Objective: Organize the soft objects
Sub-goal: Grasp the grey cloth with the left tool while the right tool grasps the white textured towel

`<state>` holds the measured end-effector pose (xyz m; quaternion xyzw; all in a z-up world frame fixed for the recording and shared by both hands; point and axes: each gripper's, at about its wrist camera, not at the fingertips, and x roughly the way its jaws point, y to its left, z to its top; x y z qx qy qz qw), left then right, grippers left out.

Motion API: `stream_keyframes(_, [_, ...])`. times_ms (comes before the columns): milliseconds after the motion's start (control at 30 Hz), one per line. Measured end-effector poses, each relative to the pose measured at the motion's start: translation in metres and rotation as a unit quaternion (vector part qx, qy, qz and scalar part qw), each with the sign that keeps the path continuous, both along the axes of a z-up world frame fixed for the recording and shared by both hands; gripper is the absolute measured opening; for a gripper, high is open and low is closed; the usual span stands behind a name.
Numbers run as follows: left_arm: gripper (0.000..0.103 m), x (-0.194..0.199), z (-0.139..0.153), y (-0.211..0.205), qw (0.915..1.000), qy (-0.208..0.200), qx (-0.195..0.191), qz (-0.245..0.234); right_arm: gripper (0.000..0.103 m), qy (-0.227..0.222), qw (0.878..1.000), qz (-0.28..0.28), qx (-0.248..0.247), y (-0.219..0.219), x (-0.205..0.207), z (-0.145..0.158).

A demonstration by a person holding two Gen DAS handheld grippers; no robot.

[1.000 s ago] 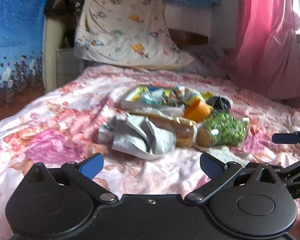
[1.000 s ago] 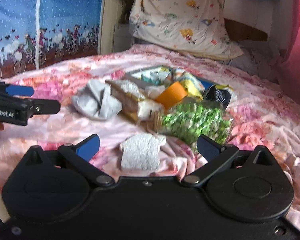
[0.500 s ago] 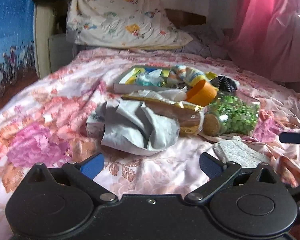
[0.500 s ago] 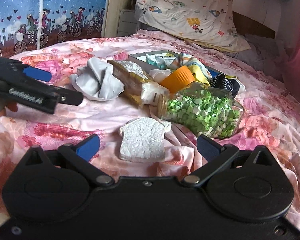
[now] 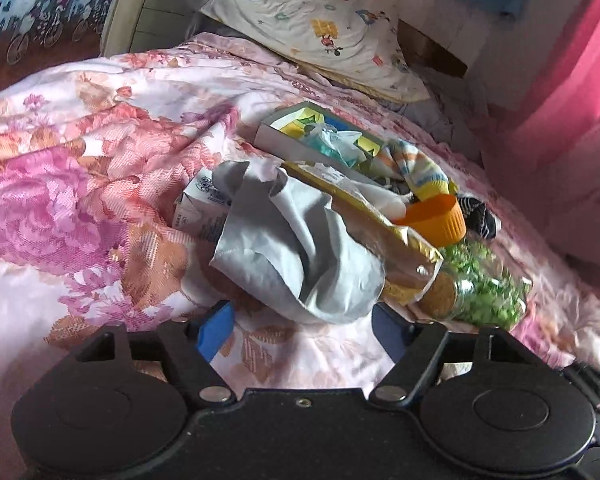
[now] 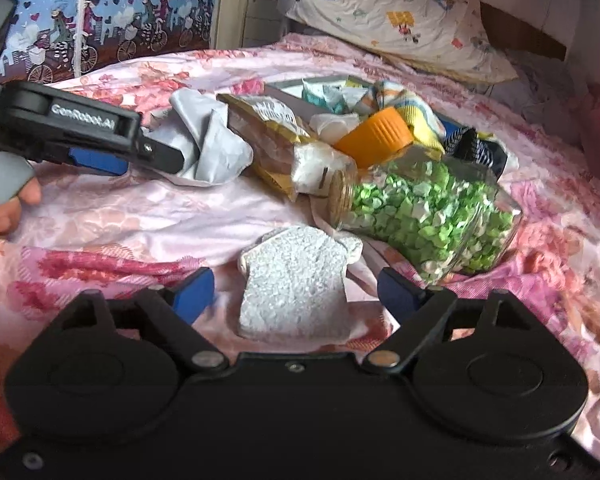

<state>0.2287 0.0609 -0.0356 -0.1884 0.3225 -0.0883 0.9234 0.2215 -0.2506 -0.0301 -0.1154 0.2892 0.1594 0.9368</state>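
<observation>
A crumpled grey-white bag [image 5: 300, 256] lies on the floral bedspread, seen also in the right wrist view [image 6: 208, 140]. My left gripper [image 5: 304, 332] is open, its jaws on either side of the bag's near edge. A white bread-shaped foam piece [image 6: 296, 284] lies flat in front of my right gripper [image 6: 296, 292], which is open with the jaws level with the piece's near half. A striped sock [image 5: 416, 172] and a black-and-white sock [image 5: 480, 216] lie in the pile behind.
A glass jar of green paper stars [image 6: 432, 216] with a cork lies on its side. An orange cap [image 6: 376, 136], a yellow snack packet [image 5: 384, 232], a small carton [image 5: 200, 208] and a shallow box [image 5: 284, 136] crowd the middle. A pillow [image 5: 320, 24] leans at the headboard.
My left gripper has moved forward and down to the grey-white bag. My right gripper has moved closer to the bread-shaped foam piece. Both have stayed open.
</observation>
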Motion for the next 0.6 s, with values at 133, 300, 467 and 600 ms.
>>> stream_keyframes(133, [0.065,0.005,-0.002,0.001,0.9999,0.002,-0.013,0.005,0.078,0.019,1.000,-0.002,0.012,0.000,0.015,-0.004])
stream_keyframes(300, [0.053,0.008,-0.004,0.004,0.9997,0.009,-0.023,0.009,0.074,0.038,0.999,0.000,0.027,0.001,0.031,-0.008])
stream_keyframes(467, [0.042,0.011,-0.007,0.005,0.9994,0.014,-0.030,0.004,0.060,0.037,0.999,0.000,0.030,0.006,0.045,-0.011])
stream_keyframes(600, [0.030,0.012,-0.010,0.007,0.9992,0.019,-0.035,0.008,0.057,0.031,0.999,0.000,0.037,0.007,0.050,-0.011])
